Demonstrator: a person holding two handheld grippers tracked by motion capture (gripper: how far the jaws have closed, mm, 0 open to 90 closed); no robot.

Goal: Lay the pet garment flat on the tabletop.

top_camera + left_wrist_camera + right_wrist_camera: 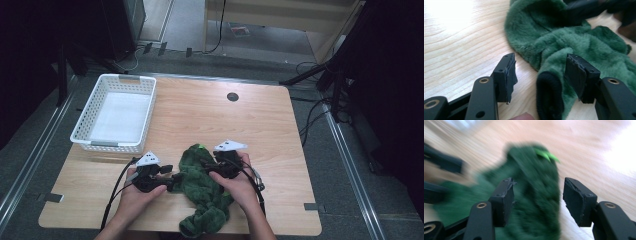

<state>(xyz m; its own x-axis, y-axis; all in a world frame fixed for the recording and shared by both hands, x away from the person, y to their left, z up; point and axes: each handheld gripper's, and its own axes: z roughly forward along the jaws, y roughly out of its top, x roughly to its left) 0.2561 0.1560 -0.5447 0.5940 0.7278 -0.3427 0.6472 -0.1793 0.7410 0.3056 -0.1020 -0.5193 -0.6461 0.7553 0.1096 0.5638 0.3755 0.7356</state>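
Both grippers' jaws apart, low.

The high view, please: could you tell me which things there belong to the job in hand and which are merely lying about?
In the job:
- fluffy dark green fabric garment
- left hand-held gripper, open beside it
- right hand-held gripper, open over it

Lying about:
- white plastic lattice basket, apart from both
- wooden table with round dark hole
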